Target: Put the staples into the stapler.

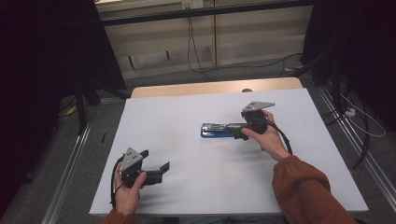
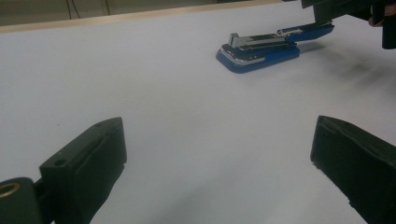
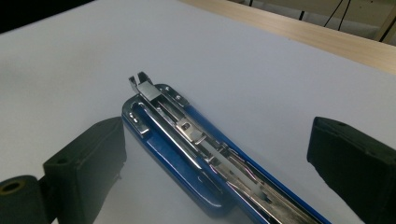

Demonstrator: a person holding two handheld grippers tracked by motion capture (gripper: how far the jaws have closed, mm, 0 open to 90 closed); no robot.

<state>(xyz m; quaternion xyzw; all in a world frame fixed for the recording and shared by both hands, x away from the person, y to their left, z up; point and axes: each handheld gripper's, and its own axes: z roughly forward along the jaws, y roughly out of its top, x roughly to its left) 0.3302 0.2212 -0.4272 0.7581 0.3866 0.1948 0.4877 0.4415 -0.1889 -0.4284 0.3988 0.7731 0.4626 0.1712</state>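
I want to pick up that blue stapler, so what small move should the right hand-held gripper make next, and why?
Probably close the right hand-held gripper on the stapler. Its jaws stand wide open either side of the stapler's body, not touching it, so it isn't held yet. The stapler lies flat on the table.

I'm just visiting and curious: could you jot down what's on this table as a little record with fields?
surface: white table
object: blue stapler, lying flat near the middle, metal staple rail exposed
right gripper: at the stapler's near end, jaws open on either side of it, not pressing
left gripper: open, apart from the stapler, nothing between its jaws
hands: one on each gripper
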